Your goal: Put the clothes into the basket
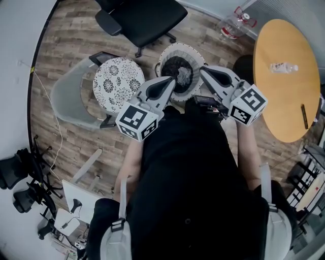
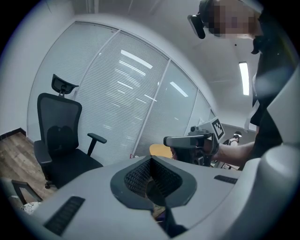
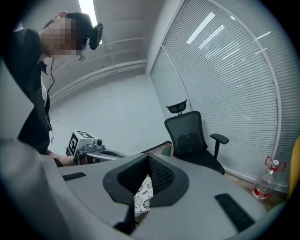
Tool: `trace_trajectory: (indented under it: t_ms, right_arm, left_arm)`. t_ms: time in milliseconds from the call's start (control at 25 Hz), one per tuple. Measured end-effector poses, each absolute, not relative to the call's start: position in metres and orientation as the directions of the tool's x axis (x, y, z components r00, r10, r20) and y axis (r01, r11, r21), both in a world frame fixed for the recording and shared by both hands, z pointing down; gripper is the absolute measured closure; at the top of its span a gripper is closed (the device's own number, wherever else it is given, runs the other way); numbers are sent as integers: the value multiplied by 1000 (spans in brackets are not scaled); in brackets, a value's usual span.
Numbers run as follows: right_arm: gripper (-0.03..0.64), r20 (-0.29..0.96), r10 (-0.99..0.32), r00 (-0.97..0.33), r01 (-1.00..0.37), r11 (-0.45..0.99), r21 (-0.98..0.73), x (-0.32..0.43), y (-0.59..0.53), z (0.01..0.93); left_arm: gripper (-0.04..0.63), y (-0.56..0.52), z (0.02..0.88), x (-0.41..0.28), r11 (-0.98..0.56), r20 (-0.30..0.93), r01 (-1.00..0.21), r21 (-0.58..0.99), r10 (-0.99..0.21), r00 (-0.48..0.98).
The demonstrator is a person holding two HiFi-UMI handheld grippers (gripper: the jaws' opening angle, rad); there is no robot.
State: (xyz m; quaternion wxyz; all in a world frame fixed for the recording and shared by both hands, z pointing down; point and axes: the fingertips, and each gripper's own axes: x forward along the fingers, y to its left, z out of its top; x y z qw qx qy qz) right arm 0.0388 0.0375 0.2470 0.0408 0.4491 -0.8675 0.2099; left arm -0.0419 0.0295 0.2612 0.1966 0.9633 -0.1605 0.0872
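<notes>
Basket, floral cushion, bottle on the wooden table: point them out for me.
basket [image 1: 175, 49], head view, its white top rim.
floral cushion [image 1: 118, 83], head view, middle of its patterned top.
bottle [image 1: 283, 67], head view, middle of its clear body.

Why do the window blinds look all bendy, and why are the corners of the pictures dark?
Left gripper view: the wide-angle lens bends the straight blinds and darkens the corners; light reflections streak across them. Right gripper view: the same bend, and the ceiling light glares white. Head view: the wooden floor bows at its edge too, yet all looks sharp.
</notes>
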Motion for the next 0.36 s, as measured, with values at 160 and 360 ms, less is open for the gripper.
trace_trajectory:
  t_ms: [160, 360]
  right_arm:
    - [600, 263, -762, -592, -798, 508, -325, 40, 37, 248]
    - [600, 264, -759, -594, -797, 514, -315, 36, 35, 249]
  left_arm:
    - [584, 29, 263, -40, -872, 235, -339, 354, -268, 934]
    - [584, 27, 265, -44, -868, 237, -346, 356, -275, 932]
